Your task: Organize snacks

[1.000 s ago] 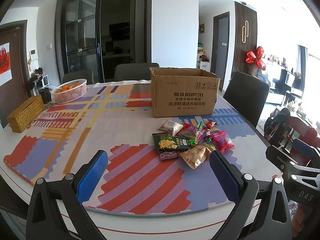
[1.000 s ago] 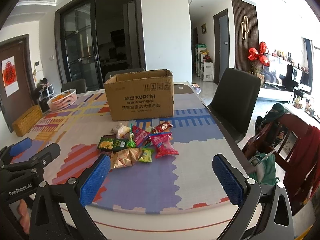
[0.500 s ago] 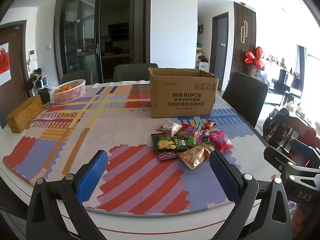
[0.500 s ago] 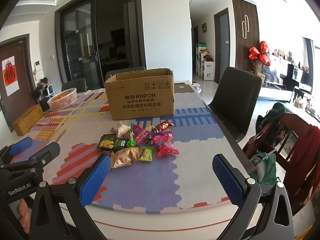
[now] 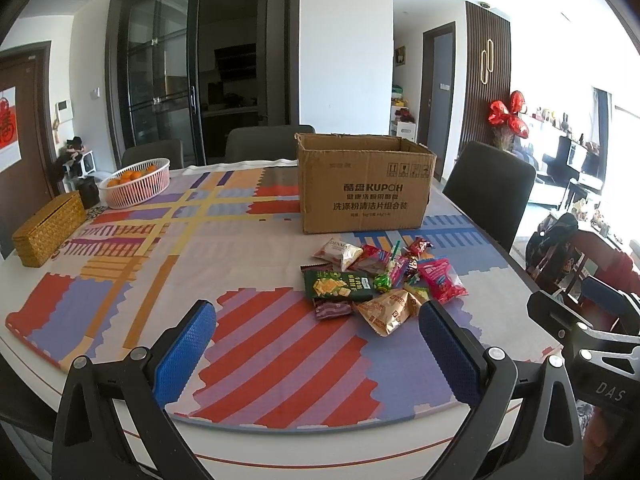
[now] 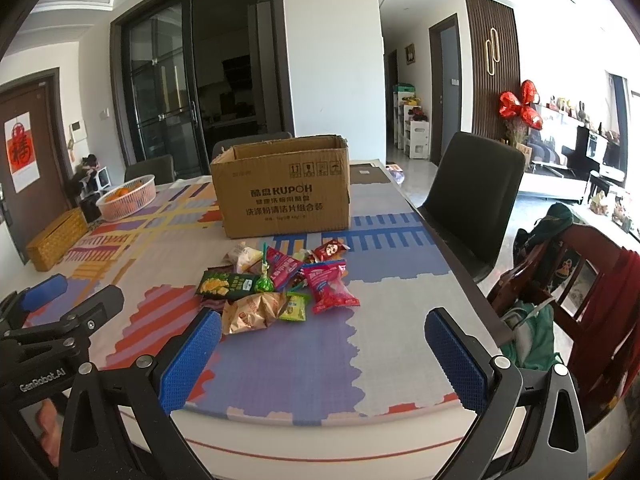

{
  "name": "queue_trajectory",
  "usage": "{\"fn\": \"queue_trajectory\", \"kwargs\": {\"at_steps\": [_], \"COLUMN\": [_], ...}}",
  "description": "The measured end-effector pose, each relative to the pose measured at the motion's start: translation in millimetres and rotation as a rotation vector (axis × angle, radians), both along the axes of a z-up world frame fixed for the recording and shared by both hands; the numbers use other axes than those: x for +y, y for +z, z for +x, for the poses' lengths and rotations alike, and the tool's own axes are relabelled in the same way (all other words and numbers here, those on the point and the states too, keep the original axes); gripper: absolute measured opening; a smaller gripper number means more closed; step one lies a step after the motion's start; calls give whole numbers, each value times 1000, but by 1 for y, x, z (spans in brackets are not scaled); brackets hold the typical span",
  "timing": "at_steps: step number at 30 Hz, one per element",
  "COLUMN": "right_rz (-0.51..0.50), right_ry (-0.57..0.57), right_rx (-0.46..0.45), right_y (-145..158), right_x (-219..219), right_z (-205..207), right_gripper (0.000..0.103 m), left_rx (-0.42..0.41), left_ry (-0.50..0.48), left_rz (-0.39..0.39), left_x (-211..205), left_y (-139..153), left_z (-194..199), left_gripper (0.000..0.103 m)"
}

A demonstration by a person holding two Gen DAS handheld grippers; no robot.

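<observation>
A heap of snack packets (image 5: 380, 280) (image 6: 276, 284) lies on the patterned table mat: a dark green cracker pack (image 5: 338, 286), a pink bag (image 5: 442, 280), a tan bag (image 5: 390, 312), a green lollipop (image 6: 264, 282). Behind it stands an open cardboard box (image 5: 364, 184) (image 6: 282, 188). My left gripper (image 5: 316, 352) hovers open over the near table edge, short of the heap. My right gripper (image 6: 324, 354) is open too, nothing between its blue pads, just nearer than the heap. Each gripper shows at the other view's edge.
A white basket of oranges (image 5: 134, 182) and a woven box (image 5: 50, 228) sit at the table's far left. Dark chairs (image 6: 476, 196) ring the table; a wooden chair with red cloth (image 6: 580, 300) stands at the right.
Both grippers have crept slightly forward toward the heap; the snacks and the box lie as before.
</observation>
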State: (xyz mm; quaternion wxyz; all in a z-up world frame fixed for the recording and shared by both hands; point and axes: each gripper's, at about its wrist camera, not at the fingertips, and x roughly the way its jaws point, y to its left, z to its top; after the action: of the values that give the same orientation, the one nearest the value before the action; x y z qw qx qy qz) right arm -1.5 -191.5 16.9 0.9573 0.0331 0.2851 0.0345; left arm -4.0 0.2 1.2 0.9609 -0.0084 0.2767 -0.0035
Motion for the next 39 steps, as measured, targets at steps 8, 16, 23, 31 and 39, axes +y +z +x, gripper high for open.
{"fn": "queue_trajectory", "kwargs": {"at_steps": [8, 16, 23, 31, 39], "right_rz": [0, 4, 10, 0, -21], "right_ry": [1, 0, 6, 18, 29], "right_rx": [1, 7, 20, 44, 86], "right_y": [0, -1, -3, -11, -28], "right_x": [0, 0, 0, -2, -6], "right_z": [0, 1, 3, 14, 41], "right_gripper": [103, 103, 103, 103, 103], "left_rx": [3, 3, 11, 33, 41], "left_ry": [-6, -8, -26, -87, -197], "left_rz": [1, 2, 12, 60, 128], "left_x": [-2, -2, -5, -15, -33], "left_y": [-1, -2, -4, -9, -20], "left_z": [1, 2, 4, 19, 50], "left_gripper": [103, 103, 103, 103, 97]}}
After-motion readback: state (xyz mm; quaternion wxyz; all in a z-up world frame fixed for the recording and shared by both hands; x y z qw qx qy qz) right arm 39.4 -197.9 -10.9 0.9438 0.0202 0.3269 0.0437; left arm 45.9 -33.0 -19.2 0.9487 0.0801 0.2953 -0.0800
